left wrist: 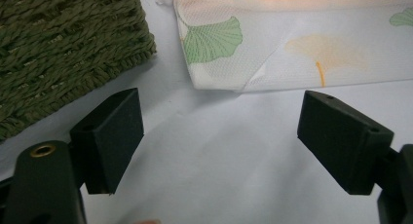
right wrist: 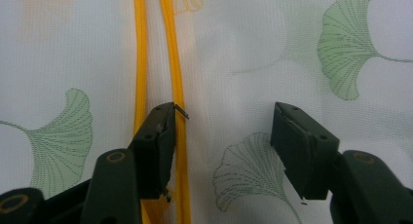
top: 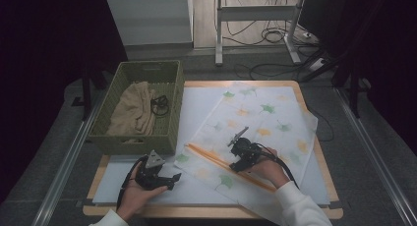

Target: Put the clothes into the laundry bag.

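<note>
While we hover over the bag point(top: 255, 127), our right gripper point(right wrist: 221, 131) part-open astride its orange zip point(right wrist: 178, 78), left gripper point(left wrist: 219, 136) wide apart, empty.

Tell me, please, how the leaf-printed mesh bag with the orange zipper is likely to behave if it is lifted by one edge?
The mesh bag would probably droop: it lies flat and creased. It looks thin, so likely light. Its orange zipper may be a firmer place to grip.
</note>
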A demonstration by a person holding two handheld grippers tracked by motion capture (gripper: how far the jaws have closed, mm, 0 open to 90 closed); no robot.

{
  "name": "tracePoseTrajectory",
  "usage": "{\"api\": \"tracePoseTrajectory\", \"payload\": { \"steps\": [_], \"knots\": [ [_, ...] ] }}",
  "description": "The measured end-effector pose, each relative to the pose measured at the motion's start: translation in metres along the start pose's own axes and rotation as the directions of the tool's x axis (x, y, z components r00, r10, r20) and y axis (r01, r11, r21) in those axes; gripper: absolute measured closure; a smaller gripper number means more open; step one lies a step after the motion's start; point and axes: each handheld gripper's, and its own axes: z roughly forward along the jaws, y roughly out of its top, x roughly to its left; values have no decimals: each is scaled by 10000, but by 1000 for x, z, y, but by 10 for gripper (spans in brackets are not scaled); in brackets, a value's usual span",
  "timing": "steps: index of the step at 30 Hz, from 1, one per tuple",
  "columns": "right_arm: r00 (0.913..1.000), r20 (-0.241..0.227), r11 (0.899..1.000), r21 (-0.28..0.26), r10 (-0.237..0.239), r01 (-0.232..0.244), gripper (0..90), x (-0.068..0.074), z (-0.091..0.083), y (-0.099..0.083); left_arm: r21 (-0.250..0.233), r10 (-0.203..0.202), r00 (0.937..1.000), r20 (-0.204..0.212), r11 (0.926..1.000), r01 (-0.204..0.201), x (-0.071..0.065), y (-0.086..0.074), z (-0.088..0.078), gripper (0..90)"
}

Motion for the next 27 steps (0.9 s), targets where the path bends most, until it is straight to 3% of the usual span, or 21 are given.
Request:
{"api": "tracePoseTrajectory", "payload": {
  "steps": [11, 14, 27],
  "knots": [
    [9999, 15, 9999, 31, 118, -118, 740, -1, -2, 2, 60, 17, 10000, -14, 10000, -17, 1, 0, 1, 165],
    [9997, 247, 10000, 39, 75, -76, 810, -1, -3, 2, 35, 2, 10000, -22, 10000, -2, 1, 0, 1, 165],
    [9995, 178, 9991, -338, 247, -241, 863, -4, -14, 2, -58, -89, 10000, -12, 9999, 89, 2, 0, -1, 165]
  ]
}}
